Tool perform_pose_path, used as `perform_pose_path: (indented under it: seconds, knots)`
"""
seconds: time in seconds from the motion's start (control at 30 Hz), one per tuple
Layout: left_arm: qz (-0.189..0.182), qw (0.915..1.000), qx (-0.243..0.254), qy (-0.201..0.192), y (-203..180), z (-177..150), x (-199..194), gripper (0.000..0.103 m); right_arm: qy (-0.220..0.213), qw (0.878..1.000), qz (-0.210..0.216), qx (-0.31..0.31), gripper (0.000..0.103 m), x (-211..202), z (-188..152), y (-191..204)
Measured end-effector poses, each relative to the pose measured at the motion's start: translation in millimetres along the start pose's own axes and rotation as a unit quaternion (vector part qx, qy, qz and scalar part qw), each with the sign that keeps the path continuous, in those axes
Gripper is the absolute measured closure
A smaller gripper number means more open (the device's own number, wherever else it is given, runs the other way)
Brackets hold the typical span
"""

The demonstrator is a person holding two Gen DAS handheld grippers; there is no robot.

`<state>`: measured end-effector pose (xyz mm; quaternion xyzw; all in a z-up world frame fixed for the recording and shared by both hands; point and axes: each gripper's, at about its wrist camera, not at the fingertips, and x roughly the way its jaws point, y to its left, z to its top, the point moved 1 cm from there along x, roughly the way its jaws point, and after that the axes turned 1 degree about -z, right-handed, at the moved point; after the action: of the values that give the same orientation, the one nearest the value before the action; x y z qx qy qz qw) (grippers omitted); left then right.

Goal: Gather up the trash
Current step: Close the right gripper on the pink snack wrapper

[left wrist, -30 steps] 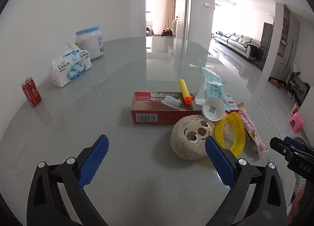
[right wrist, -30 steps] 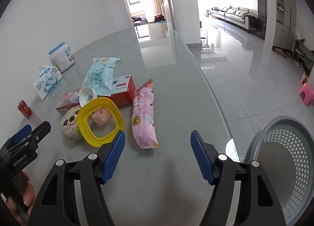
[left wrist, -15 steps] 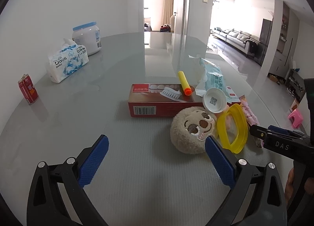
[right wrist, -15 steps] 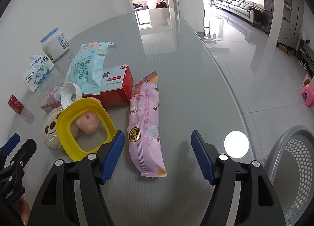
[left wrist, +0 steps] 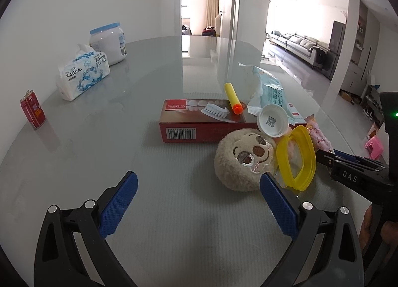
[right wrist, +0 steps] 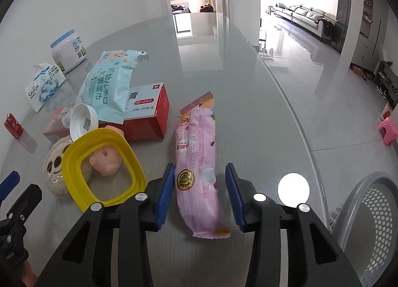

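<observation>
A pink snack wrapper point(right wrist: 196, 152) lies lengthwise on the glass table between the blue pads of my right gripper point(right wrist: 200, 166), whose jaws are closing. The left pad point(right wrist: 166, 187) touches the wrapper's edge; a thin strip of table shows before the right pad point(right wrist: 233, 192). A light-blue wet-wipe pack point(right wrist: 109, 87) rests on a red toothpaste box point(right wrist: 149, 117). My left gripper point(left wrist: 198, 176) stands open over bare table, with a plush toy point(left wrist: 245, 160) at its right pad. The right gripper's black tip point(left wrist: 325, 157) pokes in beside the wrapper point(left wrist: 321, 137).
A yellow lid ring point(right wrist: 104, 167), a white cap point(right wrist: 83, 122), a pink toy, a brush and an orange-tipped yellow tube point(left wrist: 232, 97) crowd the box. Tissue pack point(left wrist: 82, 75), white jar point(left wrist: 108, 43) and red can point(left wrist: 32, 110) stand far left. A grey mesh basket point(right wrist: 373, 212) sits beyond the table's right edge.
My right gripper slid forward over the pink wrapper and its jaws narrowed from wide apart to closely flanking it. The left gripper kept its place, still wide.
</observation>
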<state>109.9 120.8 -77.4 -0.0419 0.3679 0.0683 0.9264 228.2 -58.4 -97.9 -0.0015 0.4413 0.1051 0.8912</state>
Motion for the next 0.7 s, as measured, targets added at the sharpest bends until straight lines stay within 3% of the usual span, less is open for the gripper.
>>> perform_pose_path:
  seconds: [0.33, 0.7]
  knots:
    - [-0.014, 0.9998, 0.003, 0.013, -5, 1, 5, 0.006, -0.042, 0.993, 0.070, 0.086, 0.079, -31, -30, -28]
    - [-0.016, 0.9970, 0.030, 0.070, -26, 4, 32, 0.006, -0.033, 0.990, 0.096, 0.099, 0.079, -29, -33, -31]
